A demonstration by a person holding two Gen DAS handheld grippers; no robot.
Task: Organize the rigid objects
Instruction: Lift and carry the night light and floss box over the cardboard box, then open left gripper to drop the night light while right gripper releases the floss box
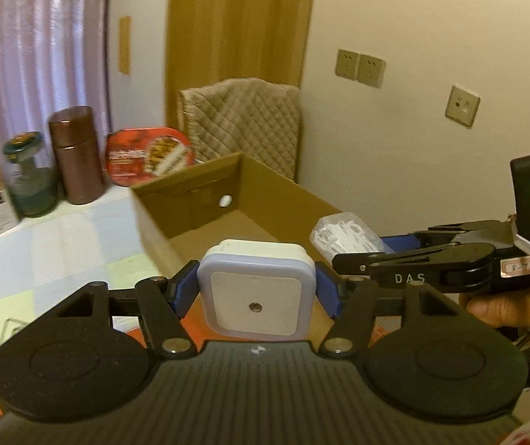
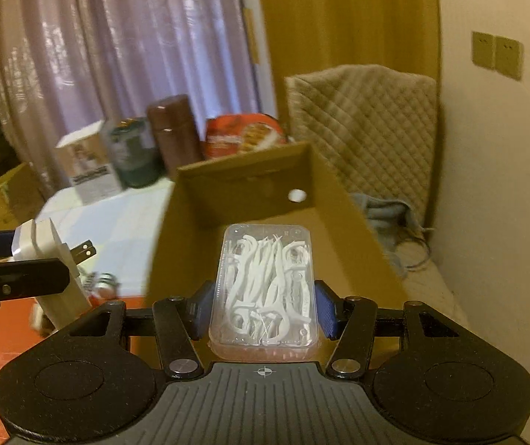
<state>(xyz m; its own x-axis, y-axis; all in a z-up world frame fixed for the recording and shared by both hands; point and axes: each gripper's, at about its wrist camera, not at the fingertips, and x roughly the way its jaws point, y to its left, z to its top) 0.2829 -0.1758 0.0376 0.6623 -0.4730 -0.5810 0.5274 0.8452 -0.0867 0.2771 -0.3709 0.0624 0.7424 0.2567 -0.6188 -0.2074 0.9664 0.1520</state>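
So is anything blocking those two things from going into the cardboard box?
Nothing visible does. The left tongs hold a white plug-in night light and the right tongs hold a clear box of floss picks, both near the open cardboard box. What shows of its floor looks bare.

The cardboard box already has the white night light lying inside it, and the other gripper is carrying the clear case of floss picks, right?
Not quite. The night light is not in the cardboard box; the left gripper holds it above the table, as the left wrist view shows. The right gripper does carry the clear case of floss picks.
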